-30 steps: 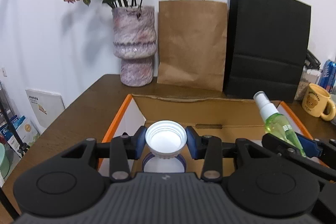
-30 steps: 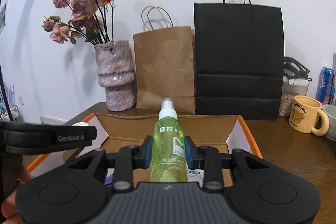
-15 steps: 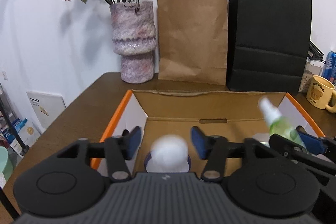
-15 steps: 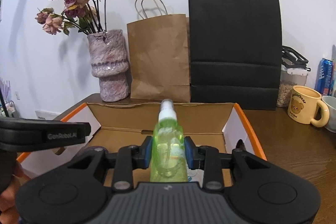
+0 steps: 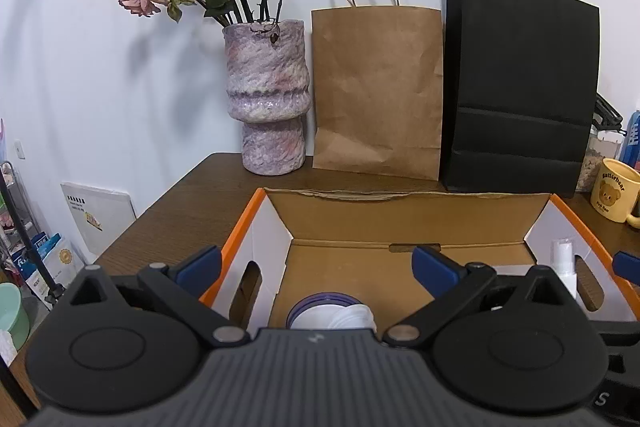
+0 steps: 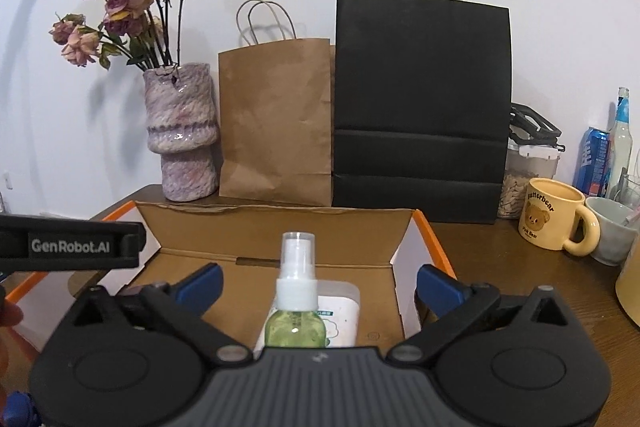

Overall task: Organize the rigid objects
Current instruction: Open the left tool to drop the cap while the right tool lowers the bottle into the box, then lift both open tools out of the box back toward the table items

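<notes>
An open cardboard box with orange edges (image 5: 408,211) sits on the wooden table; it also shows in the right wrist view (image 6: 276,223). My left gripper (image 5: 318,265) is open above the box's left part, where a white lid (image 5: 352,317) lies against a purple-rimmed round container (image 5: 312,307). My right gripper (image 6: 318,285) is open around a green spray bottle (image 6: 296,307), which stands in the box without touching the fingers, in front of a white packet (image 6: 340,307). The bottle's white top shows in the left wrist view (image 5: 563,263).
A purple vase with dried roses (image 5: 266,99), a brown paper bag (image 5: 378,91) and a black paper bag (image 5: 520,87) stand behind the box. A yellow bear mug (image 6: 554,213), a grey cup (image 6: 612,235), a can (image 6: 594,161) and a food jar (image 6: 528,171) stand at right.
Both grippers opened. The white lid dropped from the left gripper into the box. The right gripper lowered the spray bottle into the box and let go of it.
</notes>
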`<state>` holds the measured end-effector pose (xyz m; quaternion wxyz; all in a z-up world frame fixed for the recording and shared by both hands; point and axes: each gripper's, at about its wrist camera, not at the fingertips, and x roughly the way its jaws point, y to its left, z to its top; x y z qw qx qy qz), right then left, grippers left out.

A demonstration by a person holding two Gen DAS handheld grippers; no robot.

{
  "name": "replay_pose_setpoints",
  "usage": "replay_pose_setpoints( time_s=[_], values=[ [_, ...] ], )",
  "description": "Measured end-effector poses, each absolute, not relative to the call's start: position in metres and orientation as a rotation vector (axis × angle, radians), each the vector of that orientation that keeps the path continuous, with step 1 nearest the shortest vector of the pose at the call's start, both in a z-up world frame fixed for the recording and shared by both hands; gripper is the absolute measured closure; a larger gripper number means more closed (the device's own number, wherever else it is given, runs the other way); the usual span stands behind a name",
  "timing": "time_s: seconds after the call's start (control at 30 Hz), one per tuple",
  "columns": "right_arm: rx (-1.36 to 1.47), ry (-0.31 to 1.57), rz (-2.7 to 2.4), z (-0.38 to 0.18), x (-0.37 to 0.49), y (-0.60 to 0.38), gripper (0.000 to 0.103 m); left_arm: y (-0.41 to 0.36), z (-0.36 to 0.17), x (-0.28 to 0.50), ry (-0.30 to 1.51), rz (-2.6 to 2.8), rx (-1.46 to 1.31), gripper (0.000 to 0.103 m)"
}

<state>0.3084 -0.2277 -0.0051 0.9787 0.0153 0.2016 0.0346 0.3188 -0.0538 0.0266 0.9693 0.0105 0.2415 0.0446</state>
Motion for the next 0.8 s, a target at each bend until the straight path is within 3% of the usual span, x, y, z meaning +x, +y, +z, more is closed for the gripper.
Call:
replay_pose_setpoints(
  time_s=[0.8],
  values=[
    [0.057,0.395,0.096,-0.002,0.295,-0.229,0.0,-0.052,0.033,0.303,0.474,0.063,0.0,0.0]
  ],
)
